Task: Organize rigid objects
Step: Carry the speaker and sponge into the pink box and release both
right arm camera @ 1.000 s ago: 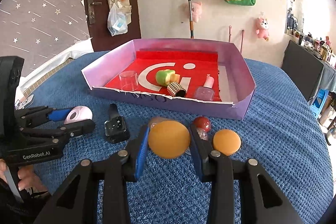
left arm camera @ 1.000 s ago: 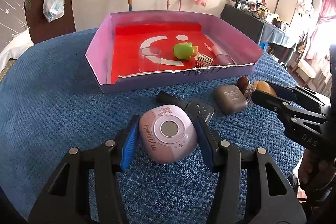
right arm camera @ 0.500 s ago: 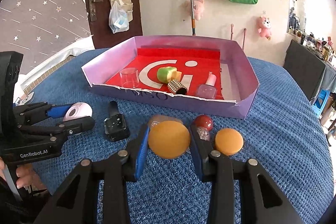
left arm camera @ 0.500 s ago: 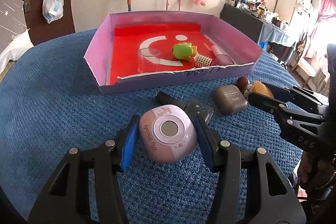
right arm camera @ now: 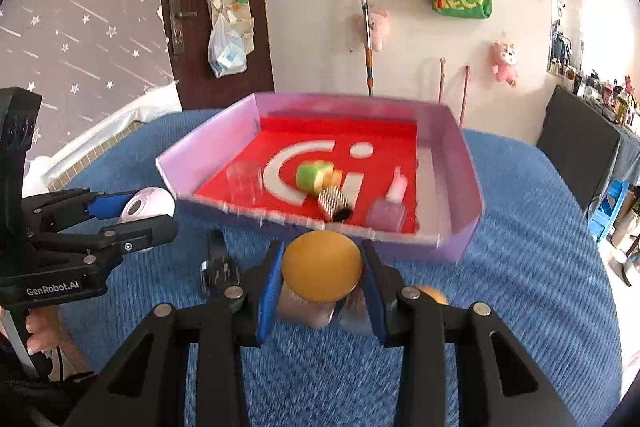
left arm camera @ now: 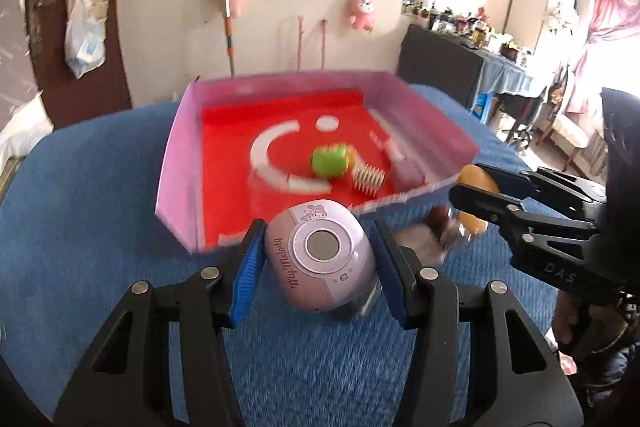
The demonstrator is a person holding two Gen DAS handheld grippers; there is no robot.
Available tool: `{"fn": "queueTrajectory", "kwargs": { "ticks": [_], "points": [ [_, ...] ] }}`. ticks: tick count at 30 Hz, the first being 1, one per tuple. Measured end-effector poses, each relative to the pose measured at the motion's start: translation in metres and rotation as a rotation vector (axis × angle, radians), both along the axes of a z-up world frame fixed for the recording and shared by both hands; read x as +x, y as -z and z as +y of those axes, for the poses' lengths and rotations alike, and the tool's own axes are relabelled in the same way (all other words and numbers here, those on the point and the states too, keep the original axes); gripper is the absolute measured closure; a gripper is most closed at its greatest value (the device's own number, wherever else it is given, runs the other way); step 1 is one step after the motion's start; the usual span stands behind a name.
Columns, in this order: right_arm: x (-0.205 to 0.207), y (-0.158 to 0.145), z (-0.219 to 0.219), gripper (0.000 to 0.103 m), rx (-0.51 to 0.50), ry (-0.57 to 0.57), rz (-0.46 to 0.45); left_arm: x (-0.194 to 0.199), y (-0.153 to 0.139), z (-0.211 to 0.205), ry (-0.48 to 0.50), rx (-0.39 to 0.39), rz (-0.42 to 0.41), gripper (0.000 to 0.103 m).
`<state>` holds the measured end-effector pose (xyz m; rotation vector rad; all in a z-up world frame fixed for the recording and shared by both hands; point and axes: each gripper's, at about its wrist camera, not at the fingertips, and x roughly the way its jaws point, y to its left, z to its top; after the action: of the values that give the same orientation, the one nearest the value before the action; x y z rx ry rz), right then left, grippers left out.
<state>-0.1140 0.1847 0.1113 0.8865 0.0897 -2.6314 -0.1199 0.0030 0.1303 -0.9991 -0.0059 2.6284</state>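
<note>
Both tools now lifted nearer tray (right arm camera: 468,163) w/ cup, green toy, bottle: left (left arm camera: 318,259) clamped on pink case (left arm camera: 320,259), right (right arm camera: 322,267) on orange disc (right arm camera: 322,265).

The left gripper (left arm camera: 320,259), black-framed with blue-padded fingers (left arm camera: 244,281), angles downward, its pads pressed against both sides of a rounded lilac plastic case with a grey centre disc (left arm camera: 322,261), held clear of the surface. The right gripper (right arm camera: 322,275), of the same black frame and blue pads, also tilts downward, clamped on a round mustard-yellow disc (right arm camera: 322,267). In the right wrist view, a bare hand (right arm camera: 42,331) grips the left gripper's handle at the lower left edge.
</note>
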Motion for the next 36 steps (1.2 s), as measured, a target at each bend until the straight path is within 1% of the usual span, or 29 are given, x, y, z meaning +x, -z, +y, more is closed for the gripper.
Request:
{"fn": "queueTrajectory", "kwargs": {
  "ticks": [4, 8, 9, 14, 15, 19, 22, 28, 30, 33, 36],
  "points": [
    [-0.029, -0.016, 0.002, 0.063, 0.0, -0.008, 0.007, -0.033, -0.011, 0.003, 0.032, -0.003, -0.014, 0.053],
    [-0.069, -0.022, 0.003, 0.063, 0.007, -0.02, -0.03, -0.074, -0.017, 0.003, 0.064, -0.013, -0.056, 0.053],
    [-0.083, -0.022, 0.003, 0.063, 0.006, -0.028, -0.054, -0.084, -0.017, 0.003, 0.097, -0.019, -0.074, 0.053],
    [-0.135, -0.014, 0.001, 0.063, 0.01, -0.062, -0.159, -0.135, -0.007, 0.004, 0.127, -0.077, -0.158, 0.053],
    [-0.148, -0.01, 0.0, 0.063, 0.012, -0.067, -0.192, -0.142, -0.004, 0.006, 0.129, -0.086, -0.174, 0.053],
    [-0.176, 0.001, -0.006, 0.063, 0.021, -0.092, -0.258, -0.172, 0.008, 0.012, 0.153, -0.129, -0.238, 0.053],
    [-0.191, 0.01, -0.012, 0.063, 0.051, -0.106, -0.289, -0.181, 0.016, 0.016, 0.173, -0.156, -0.273, 0.053],
    [-0.211, 0.025, -0.019, 0.063, 0.095, -0.118, -0.366, -0.199, 0.04, 0.013, 0.186, -0.171, -0.373, 0.053],
    [-0.214, 0.028, -0.02, 0.063, 0.106, -0.121, -0.376, -0.204, 0.047, 0.012, 0.185, -0.175, -0.393, 0.053],
    [-0.222, 0.035, -0.02, 0.063, 0.123, -0.118, -0.407, -0.208, 0.056, 0.008, 0.189, -0.159, -0.432, 0.053],
    [-0.227, 0.042, -0.02, 0.063, 0.132, -0.118, -0.433, -0.209, 0.062, 0.008, 0.189, -0.172, -0.446, 0.053]
  ]
}}
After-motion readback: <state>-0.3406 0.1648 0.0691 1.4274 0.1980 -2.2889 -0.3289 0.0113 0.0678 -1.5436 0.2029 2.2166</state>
